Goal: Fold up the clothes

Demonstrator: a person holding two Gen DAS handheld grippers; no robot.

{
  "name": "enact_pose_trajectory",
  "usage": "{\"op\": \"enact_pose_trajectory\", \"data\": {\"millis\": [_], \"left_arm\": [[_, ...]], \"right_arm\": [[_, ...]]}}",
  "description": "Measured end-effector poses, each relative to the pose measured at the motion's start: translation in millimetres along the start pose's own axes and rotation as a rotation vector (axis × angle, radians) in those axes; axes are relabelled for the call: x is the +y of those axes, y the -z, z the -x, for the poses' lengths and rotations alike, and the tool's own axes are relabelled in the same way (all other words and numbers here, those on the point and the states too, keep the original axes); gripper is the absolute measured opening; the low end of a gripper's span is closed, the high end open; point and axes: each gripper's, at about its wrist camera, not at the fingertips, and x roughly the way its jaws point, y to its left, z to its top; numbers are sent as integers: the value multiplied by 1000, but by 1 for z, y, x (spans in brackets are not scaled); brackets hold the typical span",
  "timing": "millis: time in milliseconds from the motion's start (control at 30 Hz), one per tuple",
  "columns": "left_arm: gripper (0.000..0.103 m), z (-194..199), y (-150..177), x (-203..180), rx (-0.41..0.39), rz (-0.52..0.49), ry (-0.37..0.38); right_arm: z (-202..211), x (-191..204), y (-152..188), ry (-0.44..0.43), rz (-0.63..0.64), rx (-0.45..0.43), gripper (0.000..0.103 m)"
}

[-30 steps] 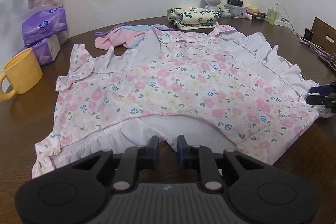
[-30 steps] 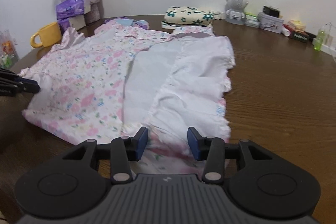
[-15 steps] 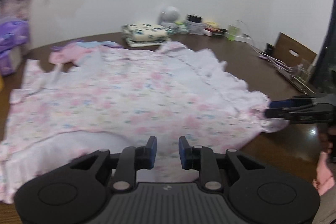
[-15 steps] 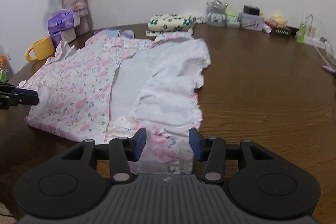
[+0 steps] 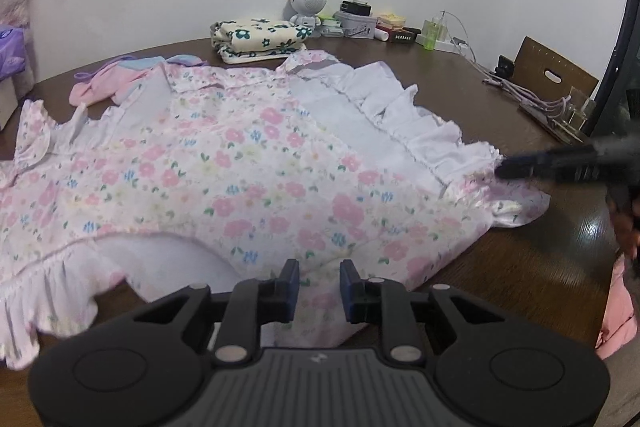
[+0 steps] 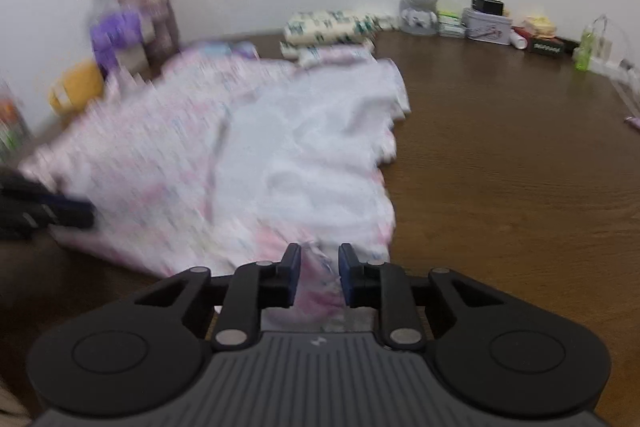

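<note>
A floral dress [image 5: 248, 167] lies spread over a brown table [image 6: 520, 155], half turned over on itself: the white lining and frilled hem face up along the far and right edges, the flower print across the middle.

Progress. As judged from the cloth, folding is at an early stage. One side panel is already laid over, but the garment is still broad and flat, with its sleeve out to the far left of the left claw. The remaining folds, and the move to a finished stack, appear still to come. A folded flowered cloth [image 5: 260, 37] beyond the dress, well ahead of both claws, is probably a finished piece. A small pink-and-blue garment [image 5: 116, 81] lies crumpled at the dress's far edge, apparently not yet handled.

Left claw [image 5: 319, 285]. Its jaws stand narrowly apart over the near edge of the dress, with cloth between them. Whether the pads pinch it cannot be told.

Right claw [image 6: 319, 269]. Its jaws are closing, and a bunched corner of the hem rises between them. The pads do not yet plainly press it. From the left wrist view this claw reaches in from the right and meets the frilled corner.

Containers. A yellow mug [image 6: 76, 87] stands far left of the right claw, contents hidden. A vase [image 6: 146, 11] behind it holds dried flowers. A small tin [image 6: 486, 25] at the wall is closed.
</note>
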Motion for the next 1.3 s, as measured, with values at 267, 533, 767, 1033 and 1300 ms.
{"op": "enact_pose_trajectory", "data": {"millis": [267, 533, 767, 1033, 1300], "left_arm": [[44, -12, -73, 19, -76, 11, -22], [44, -64, -93, 45, -38, 78, -64], [41, -87, -92, 59, -11, 105, -39], [43, -90, -88, 57, -13, 81, -4], [42, -79, -96, 53, -57, 54, 43]], "right_arm": [[-19, -31, -108, 3, 6, -102, 43], [-132, -70, -171, 57, -104, 45, 52], [-177, -91, -165, 16, -259, 83, 32], [-177, -92, -160, 48, -208, 85, 7], [-145, -51, -172, 82, -60, -10, 29]]}}
